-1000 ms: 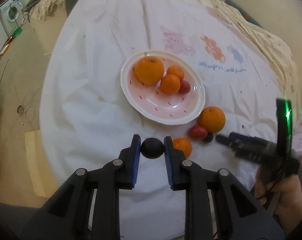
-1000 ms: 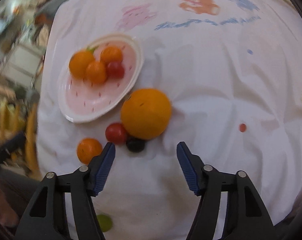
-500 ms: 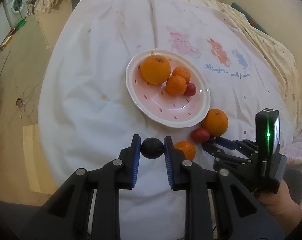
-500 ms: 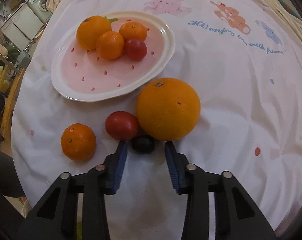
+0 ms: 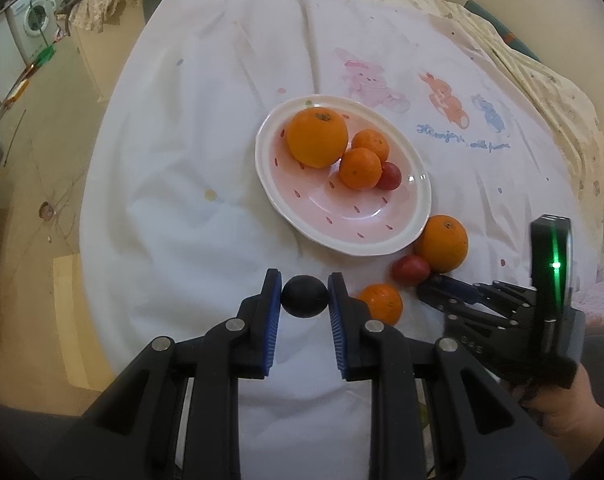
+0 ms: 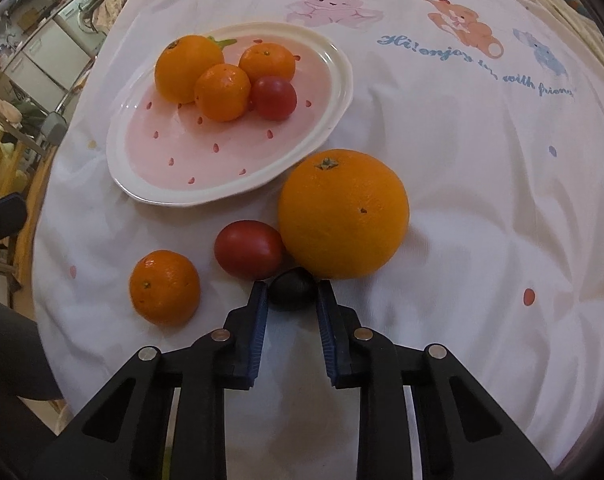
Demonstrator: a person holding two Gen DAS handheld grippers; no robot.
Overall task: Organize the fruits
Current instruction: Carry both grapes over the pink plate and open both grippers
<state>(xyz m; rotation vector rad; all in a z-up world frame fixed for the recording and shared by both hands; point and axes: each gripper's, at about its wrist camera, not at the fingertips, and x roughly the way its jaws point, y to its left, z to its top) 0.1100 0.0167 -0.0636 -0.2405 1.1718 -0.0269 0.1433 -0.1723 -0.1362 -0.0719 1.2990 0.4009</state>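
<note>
My left gripper (image 5: 305,285) is shut on a small dark round fruit (image 5: 305,299), held above the near part of the cloth. My right gripper (image 6: 292,291) is shut on a second dark fruit (image 6: 292,286), which lies on the cloth against a large orange (image 6: 341,214) and a red tomato (image 6: 249,248). A mandarin (image 6: 164,287) lies to its left. The pink plate (image 6: 206,200) holds a large orange (image 5: 317,137), two mandarins (image 5: 359,168) and a small red tomato (image 5: 389,176). In the left wrist view, the right gripper (image 5: 427,287) reaches in from the right.
A white cloth with cartoon animals (image 6: 457,28) covers the round table. The table's edge (image 5: 90,216) drops to the floor on the left, where a washing machine (image 5: 30,28) stands far off. A person's hand (image 5: 561,412) holds the right gripper.
The right gripper has come in over the dark fruit beside the large orange, and its jaws have closed on it. The left gripper has kept its hold with little motion.
</note>
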